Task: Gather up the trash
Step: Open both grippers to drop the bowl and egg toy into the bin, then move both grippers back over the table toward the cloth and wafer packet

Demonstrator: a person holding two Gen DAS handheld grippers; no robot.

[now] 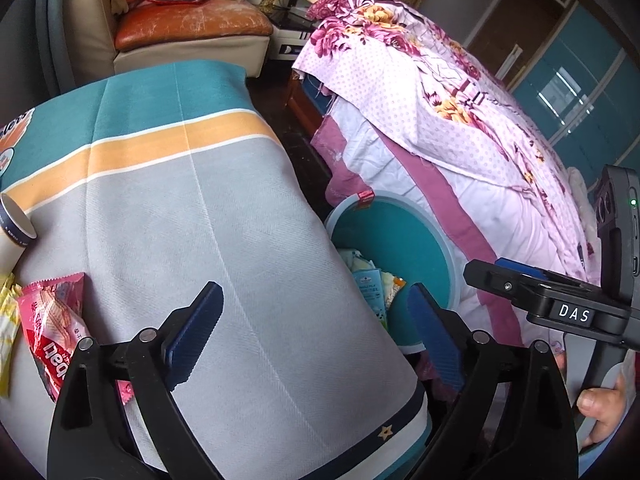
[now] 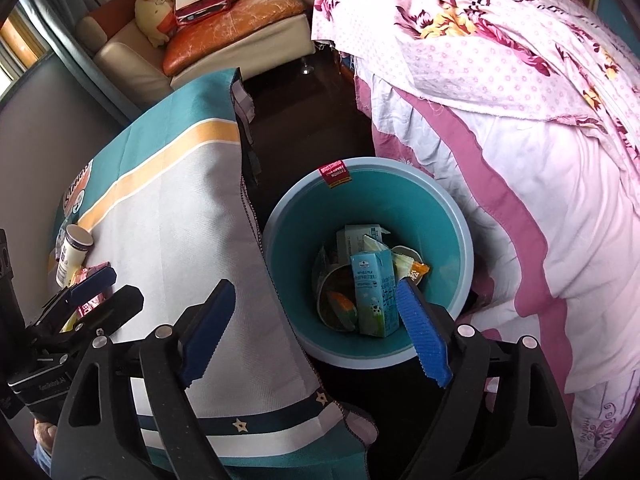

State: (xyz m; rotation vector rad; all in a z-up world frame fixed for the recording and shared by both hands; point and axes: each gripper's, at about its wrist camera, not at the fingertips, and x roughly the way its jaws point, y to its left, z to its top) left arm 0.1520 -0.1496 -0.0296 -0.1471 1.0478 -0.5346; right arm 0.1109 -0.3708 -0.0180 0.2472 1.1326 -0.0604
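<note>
tablecloth (image 1: 240, 240) hides part of the bin (image 1: 400, 240).

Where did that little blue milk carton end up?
The blue milk carton stands inside the teal bin on the floor, between the cloth-covered table and the bed, among other wrappers.

A round teal trash bin (image 2: 448, 216) with a pale blue rim stands upright on the dark floor between the cloth-covered worktop and the bed. Inside it a blue milk carton (image 2: 374, 292) stands tilted among a crumpled paper bowl (image 2: 334, 300), another pale carton (image 2: 354, 236) and an orange wrapper (image 2: 418, 270). On the worktop lie a pink snack wrapper (image 1: 52, 320), a yellow wrapper (image 1: 8, 320) and a tipped paper cup (image 2: 72, 250).
</note>
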